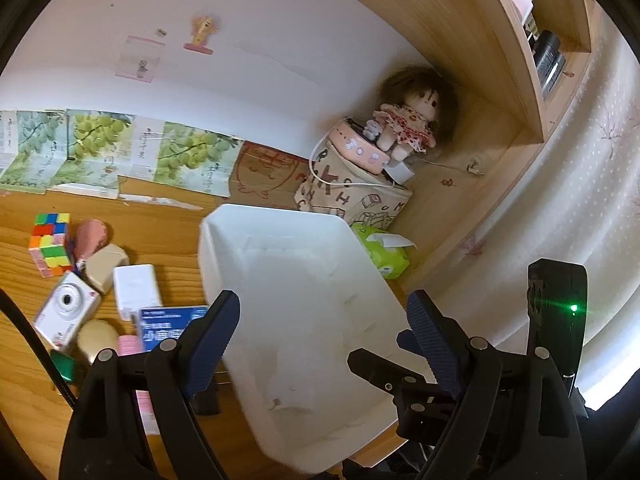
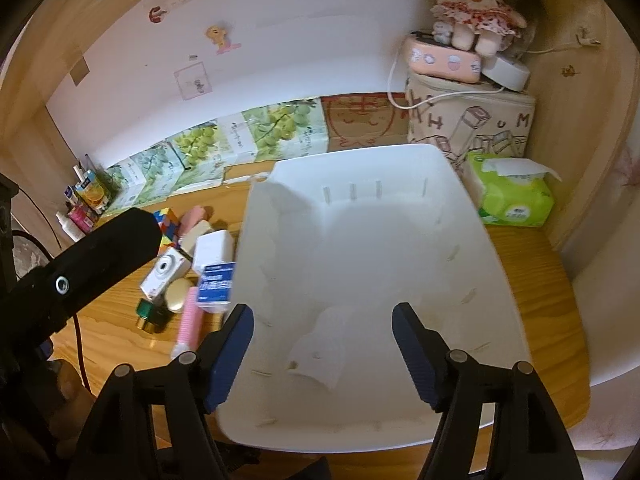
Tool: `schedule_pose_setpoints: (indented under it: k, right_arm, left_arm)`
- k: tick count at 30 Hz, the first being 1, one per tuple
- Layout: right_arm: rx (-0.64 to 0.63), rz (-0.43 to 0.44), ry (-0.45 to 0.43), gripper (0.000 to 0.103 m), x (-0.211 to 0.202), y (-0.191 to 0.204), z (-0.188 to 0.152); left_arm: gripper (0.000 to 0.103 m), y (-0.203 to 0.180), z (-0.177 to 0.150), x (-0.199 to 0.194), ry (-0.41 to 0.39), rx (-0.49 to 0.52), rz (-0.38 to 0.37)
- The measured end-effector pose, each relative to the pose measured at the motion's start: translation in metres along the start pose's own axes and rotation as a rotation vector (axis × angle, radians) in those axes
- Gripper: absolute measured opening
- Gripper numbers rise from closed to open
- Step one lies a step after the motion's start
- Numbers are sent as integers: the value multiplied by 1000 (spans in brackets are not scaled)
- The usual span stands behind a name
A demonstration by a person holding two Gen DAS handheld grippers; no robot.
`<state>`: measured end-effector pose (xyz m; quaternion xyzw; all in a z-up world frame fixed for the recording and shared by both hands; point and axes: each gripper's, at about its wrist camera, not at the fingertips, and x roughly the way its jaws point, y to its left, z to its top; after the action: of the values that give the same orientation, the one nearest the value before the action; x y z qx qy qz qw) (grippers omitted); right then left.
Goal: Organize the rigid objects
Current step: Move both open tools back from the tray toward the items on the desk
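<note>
A white plastic bin [image 1: 304, 304] [image 2: 372, 280] stands empty on the wooden desk [image 1: 120, 224]. Left of it lie a Rubik's cube [image 1: 50, 244], a white camera [image 1: 66, 308] [image 2: 165, 272], a white box [image 1: 136, 288] [image 2: 214, 249], a blue-labelled box [image 1: 170, 326] [image 2: 216, 282], a beige compact [image 1: 96, 340] [image 2: 176, 295], a pink tube [image 2: 188, 326] and a green-capped item [image 2: 149, 314]. My left gripper [image 1: 324, 344] is open above the bin's near part. My right gripper [image 2: 322, 354] is open and empty over the bin's front; it also shows in the left wrist view [image 1: 400, 364].
A printed fabric box [image 2: 472, 128] with a pink case and a doll [image 2: 476, 12] on top stands at the back right. A green tissue pack [image 2: 512, 192] lies beside the bin. Grape-printed cartons [image 2: 224, 144] line the back wall. Small bottles [image 2: 80, 200] stand at far left.
</note>
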<state>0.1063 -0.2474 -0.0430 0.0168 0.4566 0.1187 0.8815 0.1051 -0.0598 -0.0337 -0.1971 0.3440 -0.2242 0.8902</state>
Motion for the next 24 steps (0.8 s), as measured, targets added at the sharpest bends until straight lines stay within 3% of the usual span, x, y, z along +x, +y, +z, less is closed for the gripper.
schedule_pose_setpoints:
  k: [11, 24]
  right_arm:
    - [34, 33, -37, 73, 3, 60, 4]
    - [97, 73, -49, 78, 20, 120, -3]
  left_arm:
    - [88, 46, 17, -38, -13, 20, 11]
    - [88, 102, 25, -63, 71, 47, 71]
